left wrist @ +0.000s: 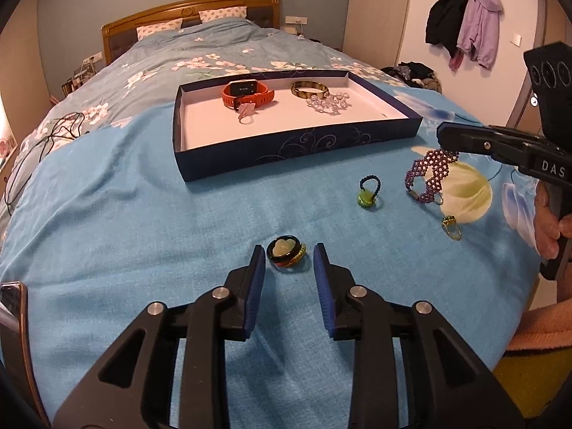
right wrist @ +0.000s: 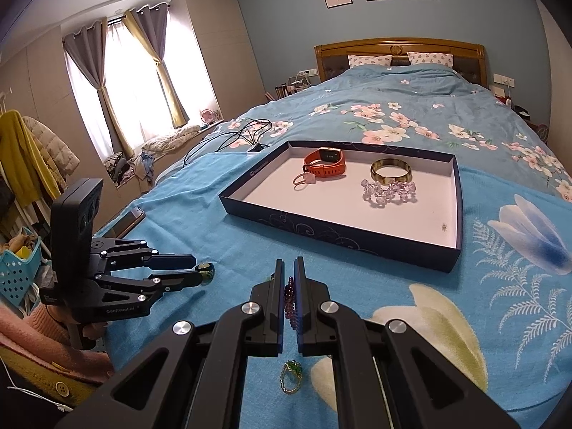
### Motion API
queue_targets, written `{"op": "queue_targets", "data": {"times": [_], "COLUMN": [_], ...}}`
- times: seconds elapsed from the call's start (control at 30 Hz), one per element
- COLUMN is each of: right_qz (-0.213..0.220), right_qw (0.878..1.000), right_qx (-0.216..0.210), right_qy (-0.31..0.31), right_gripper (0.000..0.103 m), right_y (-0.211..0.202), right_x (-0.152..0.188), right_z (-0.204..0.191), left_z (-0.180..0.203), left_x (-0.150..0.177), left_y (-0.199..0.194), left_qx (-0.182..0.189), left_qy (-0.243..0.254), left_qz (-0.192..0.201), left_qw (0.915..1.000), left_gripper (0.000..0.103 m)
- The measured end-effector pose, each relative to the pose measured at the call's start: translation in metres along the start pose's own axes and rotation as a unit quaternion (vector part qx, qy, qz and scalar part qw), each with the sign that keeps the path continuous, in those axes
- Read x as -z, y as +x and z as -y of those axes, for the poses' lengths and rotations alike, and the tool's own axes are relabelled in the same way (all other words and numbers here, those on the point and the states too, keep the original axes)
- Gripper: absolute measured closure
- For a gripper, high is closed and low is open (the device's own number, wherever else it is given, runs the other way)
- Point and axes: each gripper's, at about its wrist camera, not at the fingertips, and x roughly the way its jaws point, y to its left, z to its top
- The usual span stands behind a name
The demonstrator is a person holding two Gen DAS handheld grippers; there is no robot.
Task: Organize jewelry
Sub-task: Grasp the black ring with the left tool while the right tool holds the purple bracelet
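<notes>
Blue towelling blanket [left wrist: 143, 214] covers the near half of the bed, and on it lies a shallow dark-blue cardboard tray with a white floor [left wrist: 357, 139]. Inside the tray, toward its far side, sit an orange-strapped smartwatch [left wrist: 246, 94], a small pale pink ring [left wrist: 246, 111] just near of it, a mottled amber-and-cream bangle [left wrist: 309, 90] to the right, and a clear crystal-bead bracelet [left wrist: 327, 103] touching the bangle's near edge.

Near of the tray, on the blanket, the left gripper [left wrist: 289, 255] has its two blue-padded fingers spread, one on either side of a black round ring with a cream heart-shaped stone and a yellow-green beaded band [left wrist: 286, 254]; the pads stand just beside the ring, and contact cannot be told. To the right and farther off lies a small ring of dark blue beads with a green stone [left wrist: 368, 193].

At the right, the right gripper [right wrist: 289, 275] is pressed together on a purple beaded woven bracelet [left wrist: 427, 175], pinching its far end, with the beads showing in the narrow gap between the fingers in the right wrist view; the rest of the bracelet hangs down toward the blanket. A gold wire ring with a green stone [right wrist: 291, 375] rests on the blanket near of the bracelet, on the pale flower print.
</notes>
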Motion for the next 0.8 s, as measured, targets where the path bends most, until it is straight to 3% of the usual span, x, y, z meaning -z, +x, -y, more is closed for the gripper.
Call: {"op": "queue_targets", "data": {"times": [0.23, 0.43, 0.6, 0.67, 0.8], "right_qz": [-0.002, -0.005, -0.006, -0.006, -0.006], "right_qw": [1.0, 1.0, 1.0, 1.0, 1.0], "right_qx": [-0.005, -0.006, -0.01, -0.011, -0.013], "right_qy": [0.002, 0.007, 0.009, 0.008, 0.007], "right_gripper": [0.099, 0.099, 0.099, 0.099, 0.099], "right_y": [0.004, 0.006, 0.007, 0.007, 0.007], "right_x": [0.001, 0.003, 0.005, 0.005, 0.005], "right_z": [-0.001, 0.001, 0.001, 0.0, -0.001], "left_z": [-0.001, -0.012, -0.017, -0.018, -0.016], "left_x": [-0.004, -0.008, -0.009, -0.009, -0.009], "left_y": [0.013, 0.016, 0.017, 0.018, 0.014], "left_qx": [-0.004, 0.027, 0.033, 0.026, 0.027], "left_qy": [-0.003, -0.031, -0.048, -0.048, -0.037], "left_qz": [-0.018, -0.022, -0.025, -0.027, -0.02], "left_qw": [0.9998, 0.9989, 0.998, 0.9981, 0.9987], "left_gripper": [0.073, 0.071, 0.076, 0.082, 0.083]}}
